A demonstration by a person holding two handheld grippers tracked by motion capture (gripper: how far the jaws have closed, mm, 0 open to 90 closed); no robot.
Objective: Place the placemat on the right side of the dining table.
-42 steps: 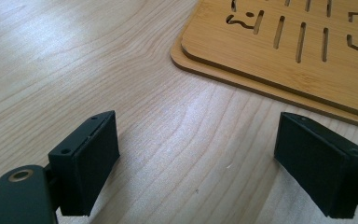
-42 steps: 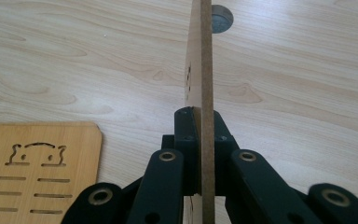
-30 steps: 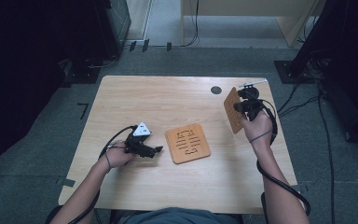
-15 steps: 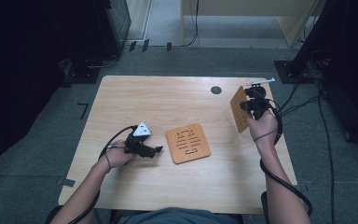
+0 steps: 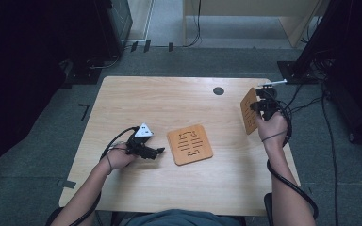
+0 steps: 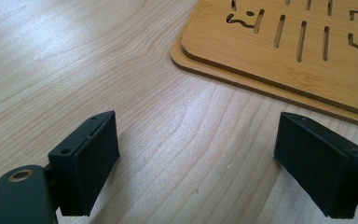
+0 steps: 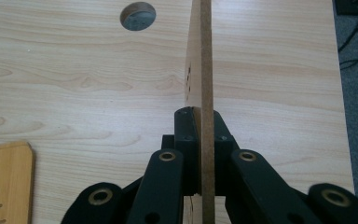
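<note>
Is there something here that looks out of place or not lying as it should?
One wooden board is off the table, standing on edge, clamped in the right gripper near the table's right edge. In the left gripper view, the flat boards are stacked slightly askew.

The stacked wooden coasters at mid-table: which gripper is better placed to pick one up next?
Left. The left gripper rests open beside the stacked coasters, while the right gripper is shut on another coaster near the table's right edge.
</note>
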